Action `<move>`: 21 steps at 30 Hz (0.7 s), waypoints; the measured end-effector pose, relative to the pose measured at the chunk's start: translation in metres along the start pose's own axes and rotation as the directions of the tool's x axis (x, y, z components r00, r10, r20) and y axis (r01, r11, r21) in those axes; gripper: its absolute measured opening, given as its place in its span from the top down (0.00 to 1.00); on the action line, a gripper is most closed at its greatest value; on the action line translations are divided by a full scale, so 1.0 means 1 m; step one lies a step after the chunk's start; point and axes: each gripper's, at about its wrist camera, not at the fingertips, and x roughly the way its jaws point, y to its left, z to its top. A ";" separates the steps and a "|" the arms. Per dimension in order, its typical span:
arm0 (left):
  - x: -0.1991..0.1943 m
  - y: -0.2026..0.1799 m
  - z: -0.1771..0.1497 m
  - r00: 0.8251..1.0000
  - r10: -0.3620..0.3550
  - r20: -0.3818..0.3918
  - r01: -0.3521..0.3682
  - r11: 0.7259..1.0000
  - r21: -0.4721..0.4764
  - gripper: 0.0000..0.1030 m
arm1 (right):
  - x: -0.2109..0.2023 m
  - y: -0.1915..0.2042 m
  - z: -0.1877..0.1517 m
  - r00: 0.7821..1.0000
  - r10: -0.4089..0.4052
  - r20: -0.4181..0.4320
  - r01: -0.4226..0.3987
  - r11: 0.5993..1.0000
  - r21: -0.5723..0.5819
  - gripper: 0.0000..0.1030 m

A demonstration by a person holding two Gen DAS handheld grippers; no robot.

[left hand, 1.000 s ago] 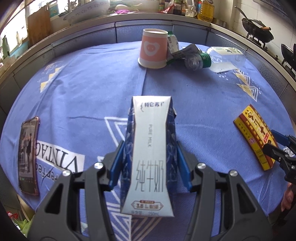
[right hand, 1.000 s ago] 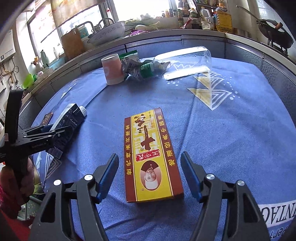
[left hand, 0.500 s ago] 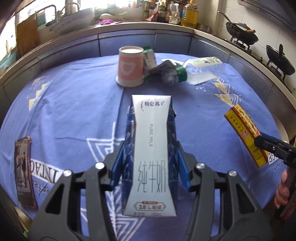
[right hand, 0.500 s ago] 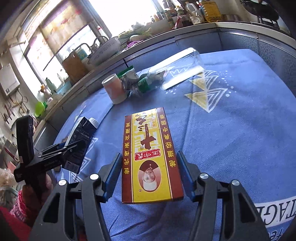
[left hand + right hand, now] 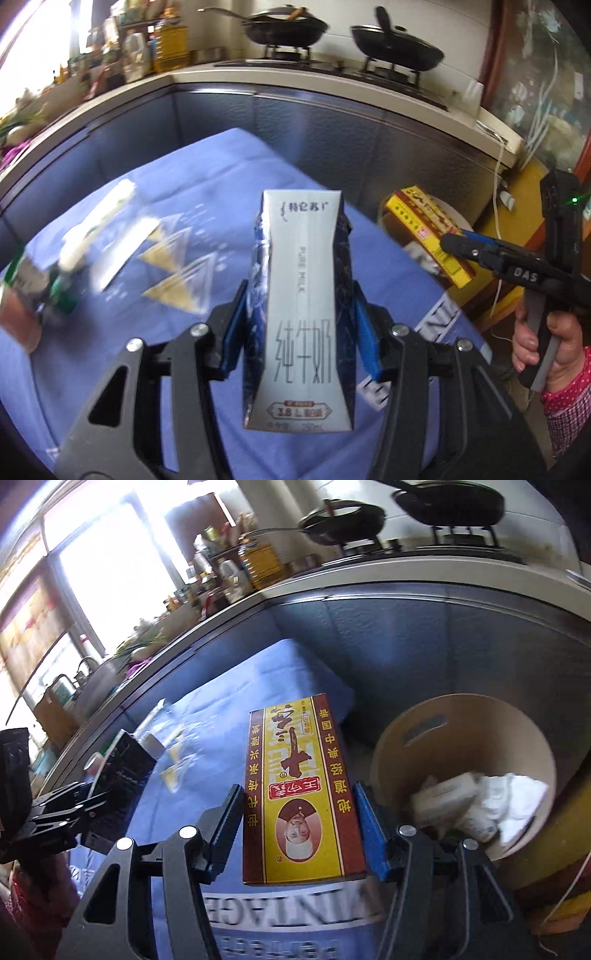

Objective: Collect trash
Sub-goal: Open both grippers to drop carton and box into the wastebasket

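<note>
My left gripper (image 5: 301, 332) is shut on a silver and dark blue milk carton (image 5: 303, 295), held upright above the blue tablecloth (image 5: 207, 177). My right gripper (image 5: 299, 827) is shut on a flat yellow and red box (image 5: 299, 786), its blue pads pressing on both long edges. The box hangs over the table's right edge, beside a round wooden bin (image 5: 461, 716) that holds white crumpled trash (image 5: 509, 797). In the left wrist view the right gripper (image 5: 448, 242) and the box (image 5: 417, 218) are at the right. In the right wrist view the left gripper (image 5: 85, 801) and the carton (image 5: 125, 771) are at the left.
A clear plastic bottle (image 5: 107, 229) and a paper cup (image 5: 18, 317) lie blurred on the cloth at the left. Behind the table runs a steel-fronted counter (image 5: 332, 122) with two black pans (image 5: 288, 26) on a stove. A person's hand (image 5: 554, 350) grips the right tool.
The right gripper closed on the box and lifted it off the cloth. Both grippers swung right with their loads, and the wooden bin has come into the right wrist view.
</note>
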 end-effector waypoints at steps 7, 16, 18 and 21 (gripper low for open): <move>0.092 -0.097 0.068 0.974 -0.204 -0.101 0.211 0.975 0.067 0.52 | 0.015 -0.083 0.011 0.986 -0.162 -0.030 0.164 0.983 0.077 0.42; 0.195 -0.153 0.083 0.928 -0.266 -0.260 0.286 0.957 0.043 0.51 | 0.027 -0.139 0.007 0.988 -0.153 -0.010 0.152 0.964 0.217 0.31; 0.206 -0.155 0.084 0.929 -0.249 -0.272 0.268 0.963 0.036 0.51 | 0.019 -0.141 0.003 0.987 -0.157 0.014 0.150 0.963 0.225 0.31; 0.208 -0.155 0.088 0.928 -0.265 -0.260 0.278 0.960 0.013 0.51 | 0.006 -0.141 0.001 0.987 -0.157 0.045 0.143 0.964 0.225 0.31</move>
